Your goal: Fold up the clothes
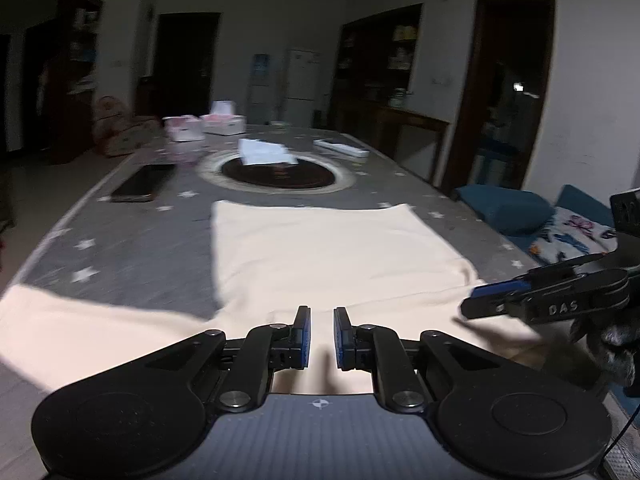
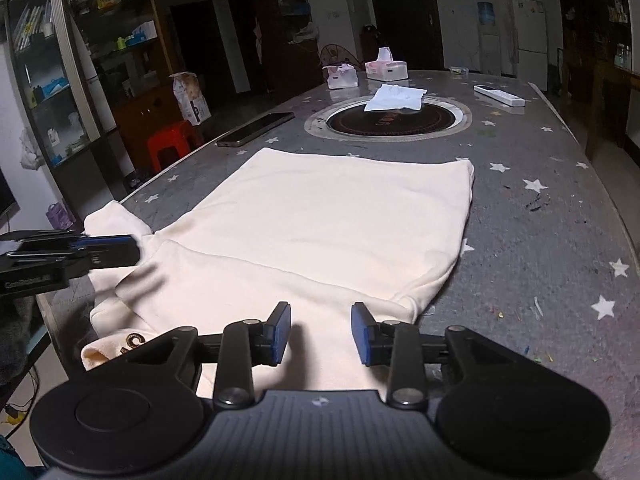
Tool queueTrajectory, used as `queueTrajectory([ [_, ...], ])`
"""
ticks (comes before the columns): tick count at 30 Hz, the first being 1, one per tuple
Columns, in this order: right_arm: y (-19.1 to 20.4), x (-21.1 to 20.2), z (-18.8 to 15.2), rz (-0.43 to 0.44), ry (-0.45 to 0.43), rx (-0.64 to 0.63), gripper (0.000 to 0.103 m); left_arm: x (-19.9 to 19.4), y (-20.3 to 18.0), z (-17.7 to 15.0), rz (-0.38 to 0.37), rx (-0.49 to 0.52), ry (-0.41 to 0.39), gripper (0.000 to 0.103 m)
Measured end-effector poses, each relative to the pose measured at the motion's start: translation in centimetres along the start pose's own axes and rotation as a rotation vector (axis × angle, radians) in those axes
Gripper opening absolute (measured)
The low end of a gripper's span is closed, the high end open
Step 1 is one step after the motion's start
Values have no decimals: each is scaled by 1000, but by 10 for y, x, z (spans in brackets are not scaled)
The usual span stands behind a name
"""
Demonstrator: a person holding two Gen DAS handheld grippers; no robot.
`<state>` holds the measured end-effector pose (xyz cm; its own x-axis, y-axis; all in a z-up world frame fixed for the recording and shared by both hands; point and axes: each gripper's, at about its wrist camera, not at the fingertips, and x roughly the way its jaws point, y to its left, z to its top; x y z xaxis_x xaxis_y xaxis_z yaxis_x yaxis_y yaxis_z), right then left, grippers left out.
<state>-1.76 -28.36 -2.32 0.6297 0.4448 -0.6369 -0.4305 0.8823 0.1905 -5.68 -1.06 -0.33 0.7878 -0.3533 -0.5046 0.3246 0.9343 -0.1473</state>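
Note:
A cream sweatshirt (image 1: 328, 256) lies flat on the grey star-patterned table (image 1: 120, 248), hem at the far end. One sleeve (image 1: 60, 320) stretches left along the near edge. My left gripper (image 1: 322, 334) hovers over the near part of the garment, narrowly open, with only flat cloth showing in the gap. In the right wrist view the sweatshirt (image 2: 340, 216) fills the middle, and a dark printed mark (image 2: 136, 340) shows near its front left. My right gripper (image 2: 320, 334) is open wide above the near right part. The left gripper (image 2: 116, 250) comes in from the left over the sleeve area.
On the table are a dark phone (image 2: 256, 128), a round dark inset (image 2: 388, 120) with a white folded cloth (image 2: 396, 98) on it, two tissue boxes (image 2: 386, 68) and a white remote (image 2: 498, 95). A red stool (image 2: 172, 144) and shelves stand left; a blue cushion (image 1: 504, 208) lies right.

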Motion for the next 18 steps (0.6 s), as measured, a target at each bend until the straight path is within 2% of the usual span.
queueTrajectory([
  [3,1,-1,0,0,1,0,37,18,0,-1,-9,-8,26,13],
  [7,2,0,-3,-2,9,-6,42,30,12,-7,31,-56,64,12],
  [10,2,1,-4,1,12,-8,44,15,26,-7,75,-86,31,14],
  [14,8,1,-2,6,6,-30,54,-6,44,-6,134,-126,-13,16],
  [15,9,2,-3,4,10,-38,55,-11,49,-6,158,-137,-23,19],
  [18,12,5,-6,-2,16,-56,56,-25,80,-10,310,-200,-40,24],
])
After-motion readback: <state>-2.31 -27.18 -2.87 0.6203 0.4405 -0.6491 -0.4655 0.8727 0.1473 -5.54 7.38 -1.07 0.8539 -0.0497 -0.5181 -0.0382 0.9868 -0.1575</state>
